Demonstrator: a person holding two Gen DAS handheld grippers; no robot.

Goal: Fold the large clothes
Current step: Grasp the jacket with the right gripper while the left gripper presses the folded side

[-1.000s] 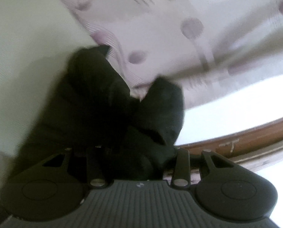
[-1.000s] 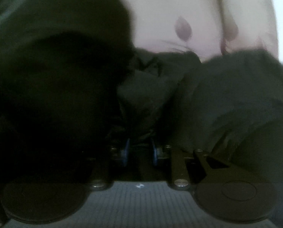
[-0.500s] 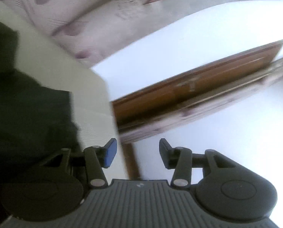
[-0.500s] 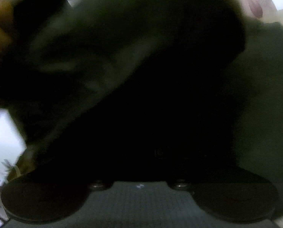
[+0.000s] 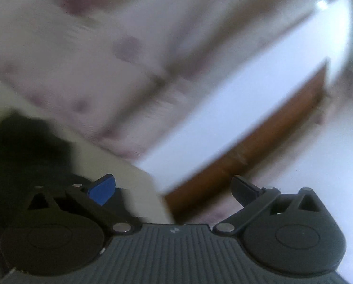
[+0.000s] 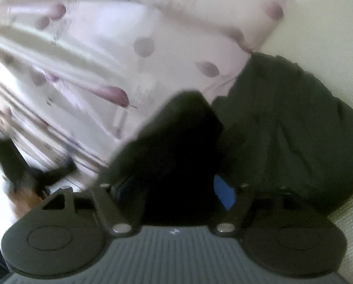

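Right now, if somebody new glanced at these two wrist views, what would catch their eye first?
Probably the dark garment, bunched on the pale bed surface, a fold of it lying between the right gripper's spread fingers. Behind it lies pale bedding with purple spots. The left gripper is wide open, holding nothing.

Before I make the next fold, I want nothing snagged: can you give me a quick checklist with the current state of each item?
1. Left tongs empty and spread: ok.
2. Left tongs off the dark garment, which lies to their left: ok.
3. Right tongs spread: ok.
4. Dark fold free of the right tongs: not ok, it sits between the fingers.
5. Rest of garment flat on the bed: not ok, bunched.
6. Patterned bedding free of the garment: cannot tell.
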